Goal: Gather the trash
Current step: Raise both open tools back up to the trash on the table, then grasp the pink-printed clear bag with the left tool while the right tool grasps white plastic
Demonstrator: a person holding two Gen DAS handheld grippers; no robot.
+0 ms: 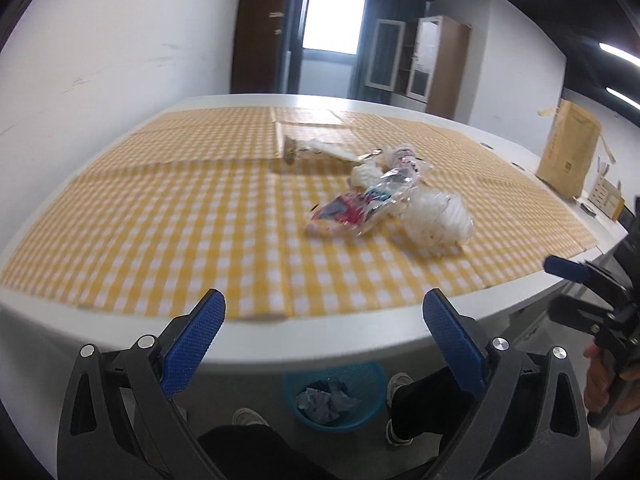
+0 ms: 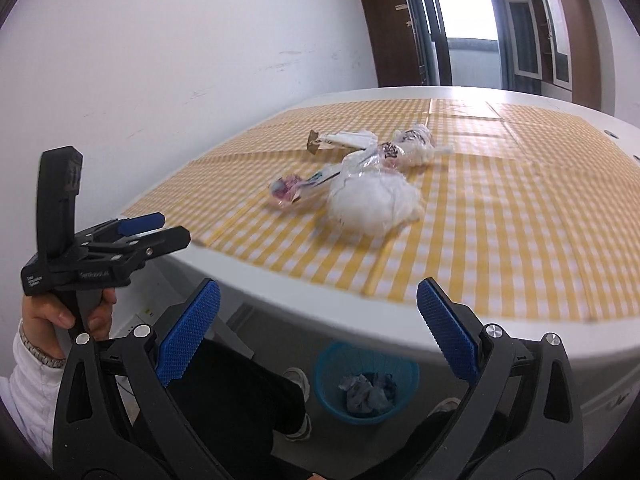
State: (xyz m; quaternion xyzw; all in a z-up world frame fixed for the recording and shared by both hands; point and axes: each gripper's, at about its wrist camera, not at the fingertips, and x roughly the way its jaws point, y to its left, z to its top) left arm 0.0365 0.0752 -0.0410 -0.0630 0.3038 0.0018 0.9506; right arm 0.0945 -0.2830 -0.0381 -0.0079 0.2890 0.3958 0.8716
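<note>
A pile of trash lies on the yellow checked cloth: a crumpled white plastic bag (image 1: 438, 216) (image 2: 372, 202), a clear wrapper with red and blue print (image 1: 360, 206) (image 2: 290, 188), another clear wrapper (image 1: 402, 160) (image 2: 412, 144) and a white wrapper with a brown end (image 1: 316, 148) (image 2: 340, 140). My left gripper (image 1: 324, 312) (image 2: 168, 228) is open and empty at the table's near edge. My right gripper (image 2: 318, 304) (image 1: 564, 270) is open and empty, also short of the trash. A blue bin (image 1: 334, 396) (image 2: 366, 382) with crumpled trash stands on the floor below.
The white table (image 1: 340, 340) has a rounded near edge. A brown paper bag (image 1: 568, 152) stands at its far right with a small box beside it. The person's legs and shoes flank the bin. Cabinets and a window are behind.
</note>
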